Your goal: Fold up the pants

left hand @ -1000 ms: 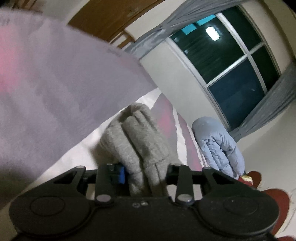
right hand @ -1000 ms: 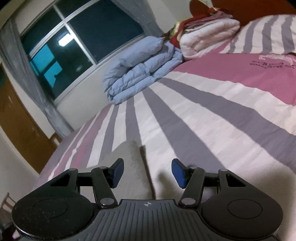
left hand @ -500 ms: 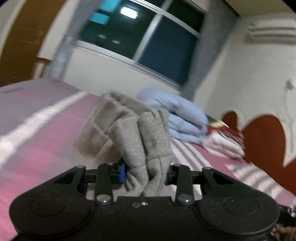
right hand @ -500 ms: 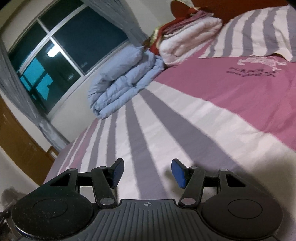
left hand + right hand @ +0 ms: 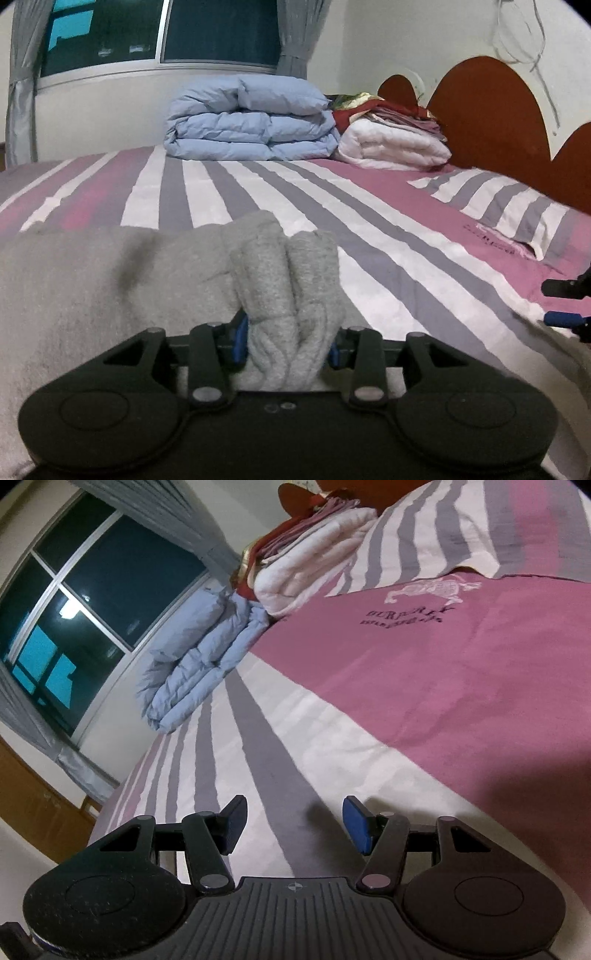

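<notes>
The grey fleece pants [image 5: 110,288] lie spread over the striped bed [image 5: 369,221] to the left in the left wrist view. My left gripper [image 5: 286,343] is shut on a bunched fold of the pants, which bulges up between its blue pads. My right gripper [image 5: 293,825] is open and empty just above the striped sheet; no pants show in its view. Its fingertips [image 5: 565,317] also show at the right edge of the left wrist view.
A folded blue duvet [image 5: 251,118] and a white quilt [image 5: 395,144] with red cloth on top sit at the bed's far side. A striped pillow [image 5: 517,210] lies by the red headboard [image 5: 487,107]. A window [image 5: 92,602] and curtains are behind.
My left gripper has swung round and levelled out with the pants still in it, and the pants now lie spread on the bed. My right gripper has tilted and moved toward the pillow, off the pants.
</notes>
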Action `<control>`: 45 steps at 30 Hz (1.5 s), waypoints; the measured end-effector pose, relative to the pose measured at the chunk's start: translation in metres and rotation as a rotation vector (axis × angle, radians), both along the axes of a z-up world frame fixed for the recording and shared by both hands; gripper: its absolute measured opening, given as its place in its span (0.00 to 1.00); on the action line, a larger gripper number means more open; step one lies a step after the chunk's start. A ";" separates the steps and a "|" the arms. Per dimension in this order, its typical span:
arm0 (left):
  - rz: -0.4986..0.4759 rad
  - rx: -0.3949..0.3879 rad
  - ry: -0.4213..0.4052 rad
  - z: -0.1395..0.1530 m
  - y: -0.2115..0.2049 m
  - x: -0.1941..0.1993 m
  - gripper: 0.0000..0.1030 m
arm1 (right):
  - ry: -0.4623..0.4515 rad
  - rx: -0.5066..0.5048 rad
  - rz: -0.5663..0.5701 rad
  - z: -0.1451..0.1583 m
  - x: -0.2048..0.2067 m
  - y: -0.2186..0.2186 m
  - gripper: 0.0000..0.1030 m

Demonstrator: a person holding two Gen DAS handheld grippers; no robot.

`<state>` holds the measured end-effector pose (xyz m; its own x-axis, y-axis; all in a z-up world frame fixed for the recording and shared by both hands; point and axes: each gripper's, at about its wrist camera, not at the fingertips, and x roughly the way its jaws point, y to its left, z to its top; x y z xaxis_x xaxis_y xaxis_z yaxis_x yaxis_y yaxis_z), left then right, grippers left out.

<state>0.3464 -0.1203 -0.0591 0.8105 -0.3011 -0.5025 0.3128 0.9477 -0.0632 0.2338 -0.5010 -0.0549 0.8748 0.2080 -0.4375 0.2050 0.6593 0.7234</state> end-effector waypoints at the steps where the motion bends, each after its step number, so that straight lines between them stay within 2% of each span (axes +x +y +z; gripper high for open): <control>1: -0.001 0.012 -0.003 0.001 -0.004 0.000 0.31 | 0.003 0.007 -0.007 -0.001 -0.002 0.000 0.57; 4: -0.033 -0.006 -0.013 0.004 -0.020 -0.004 0.50 | 0.011 0.028 -0.009 -0.003 -0.005 0.005 0.58; 6: -0.061 0.022 -0.044 0.007 -0.026 -0.011 0.61 | 0.011 0.026 -0.001 -0.001 -0.007 0.011 0.58; 9: -0.041 -0.039 -0.042 0.010 -0.019 -0.018 0.59 | 0.007 0.018 0.011 0.005 -0.010 0.020 0.58; 11: -0.027 -0.086 -0.079 0.020 0.001 -0.030 0.60 | -0.004 0.010 0.015 0.011 -0.013 0.025 0.58; 12: -0.020 -0.086 -0.098 0.027 0.010 -0.033 0.60 | -0.009 0.007 0.025 0.013 -0.013 0.029 0.58; 14: -0.002 -0.083 -0.140 0.039 0.040 -0.047 0.67 | -0.025 0.021 0.063 0.017 -0.013 0.039 0.58; 17: 0.095 -0.044 -0.170 0.048 0.102 -0.065 0.70 | -0.064 0.055 0.146 0.023 -0.008 0.063 0.58; 20: 0.229 -0.014 -0.144 0.046 0.168 -0.076 0.70 | -0.080 0.071 0.231 0.030 0.001 0.101 0.59; 23: 0.346 -0.033 -0.104 0.038 0.221 -0.086 0.70 | -0.083 0.092 0.263 0.031 0.011 0.138 0.80; 26: 0.446 -0.032 -0.071 0.026 0.253 -0.092 0.71 | -0.080 0.116 0.321 0.028 0.023 0.172 0.80; 28: 0.501 -0.060 -0.062 0.015 0.268 -0.098 0.71 | -0.050 0.109 0.338 0.024 0.032 0.190 0.80; 31: 0.523 -0.121 -0.015 -0.001 0.280 -0.103 0.71 | -0.014 0.127 0.341 0.016 0.046 0.208 0.80; 34: 0.497 -0.114 -0.023 0.001 0.277 -0.099 0.75 | -0.001 0.147 0.340 0.014 0.064 0.218 0.80; 35: 0.490 -0.107 -0.022 0.000 0.276 -0.097 0.75 | 0.013 0.142 0.344 0.013 0.070 0.223 0.76; 36: 0.484 -0.096 -0.017 0.000 0.274 -0.095 0.75 | 0.029 0.124 0.358 0.014 0.076 0.228 0.32; 37: 0.481 -0.092 -0.016 -0.002 0.274 -0.096 0.75 | 0.030 0.116 0.361 0.018 0.078 0.231 0.33; 39: 0.482 -0.089 -0.026 -0.005 0.276 -0.099 0.75 | -0.072 0.147 0.320 0.032 0.067 0.223 0.31; 41: 0.476 -0.087 -0.027 -0.005 0.274 -0.097 0.75 | -0.105 0.146 0.257 0.035 0.053 0.213 0.31; 42: 0.476 -0.084 -0.027 -0.007 0.274 -0.098 0.75 | -0.091 0.143 0.233 0.027 0.051 0.206 0.32; 44: 0.474 -0.075 -0.024 -0.008 0.272 -0.096 0.75 | 0.050 0.168 0.244 -0.006 0.064 0.199 0.34; 45: 0.477 -0.067 -0.022 -0.008 0.271 -0.096 0.75 | 0.054 0.207 0.275 -0.018 0.067 0.195 0.35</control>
